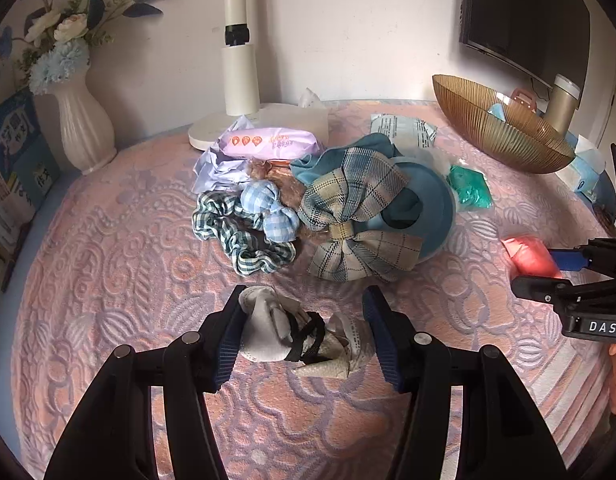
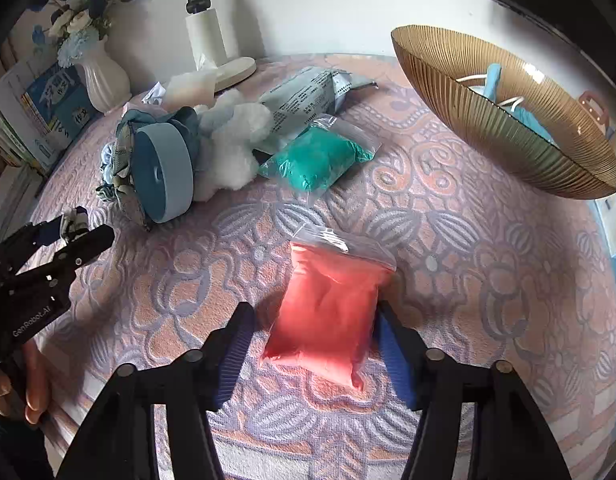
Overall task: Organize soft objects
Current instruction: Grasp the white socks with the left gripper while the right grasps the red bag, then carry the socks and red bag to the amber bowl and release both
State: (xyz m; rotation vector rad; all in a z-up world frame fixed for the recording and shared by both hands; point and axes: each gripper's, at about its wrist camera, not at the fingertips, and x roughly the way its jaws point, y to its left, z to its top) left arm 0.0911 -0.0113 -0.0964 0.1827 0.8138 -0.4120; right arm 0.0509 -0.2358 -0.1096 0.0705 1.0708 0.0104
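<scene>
While the left tool (image 1: pixel 304 336) stands wide over the patterned cloth (image 1: pixel 120 280) on the bench, a grey bundle (image 1: pixel 292 336) with a black strap lies between its two fingers at the lower middle of the left wrist view. The left finger touches the bundle; the right finger is just beside it, and whether it touches I cannot tell.

Above the bundle, in the middle of the frame, there is a heap of soft things: a green checked scrunchie (image 1: pixel 236 236), a light blue checked bow (image 1: pixel 270 210), a big plaid bow (image 1: pixel 355 220) on a blue round box (image 1: pixel 435 208), and a purple packet (image 1: pixel 268 141) behind them. A small green bag (image 1: pixel 469 190) lies to the right of the heap. A white vase (image 1: pixel 84 128) with flowers stands at the upper left, and a gold bowl (image 1: pixel 503 136) at the upper right.

In the right wrist view, the right tool (image 2: pixel 313 350) is also wide, and a red bag (image 2: pixel 327 312) lies flat on the cloth between its fingers, at the lower middle. The right finger is touching the edge of the bag; the left finger is apart from it. White stuffing (image 2: pixel 236 148) lies beside the box at the upper left.
</scene>
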